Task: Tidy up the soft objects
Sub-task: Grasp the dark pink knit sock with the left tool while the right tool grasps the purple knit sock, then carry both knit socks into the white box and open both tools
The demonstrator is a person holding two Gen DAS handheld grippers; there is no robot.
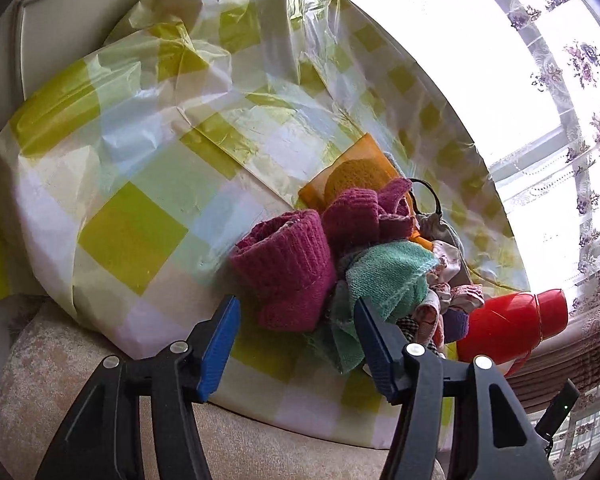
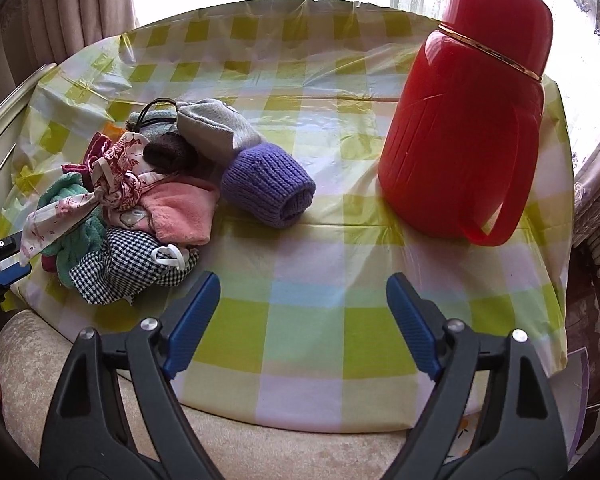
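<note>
- Left wrist view: the left gripper (image 1: 296,344) hangs over the near edge of a bench (image 1: 140,152) covered in a yellow-green checked plastic cloth, its blue fingers (image 1: 219,346) released and nothing clamped between them.
- Just past the fingertips lies a rolled magenta knit (image 1: 288,268), at the near side of a heap of soft things.
- A teal towel (image 1: 388,276) sits just beside the knit, close to the other blue finger; whether that finger touches it cannot be told.
- Behind them, an orange knit (image 1: 360,178) rests on an orange cloth, with more magenta knitwear piled against it.
- A red flask (image 1: 512,324) shows at the far side of the heap, against a bright window hung with a flowered lace curtain (image 1: 580,128).
- Right wrist view: the right gripper (image 2: 304,322) is held over bare checked cloth at the bench (image 2: 300,320) edge, fingers (image 2: 194,322) spread wide and empty.
- The heap lies to the left: a checked black-and-white cloth (image 2: 128,270) nearest, a pink towel (image 2: 184,212) above it, a floral cloth (image 2: 116,184) knotted on top, the teal towel (image 2: 80,236) beneath.
- A rolled purple knit (image 2: 270,186) lies at the heap's right edge, touching a grey pouch (image 2: 212,128) behind it.
- The red flask (image 2: 464,128) stands upright, well apart from the heap.
- The left gripper's blue tip (image 2: 10,272) shows at the left edge, near the heap.
</note>
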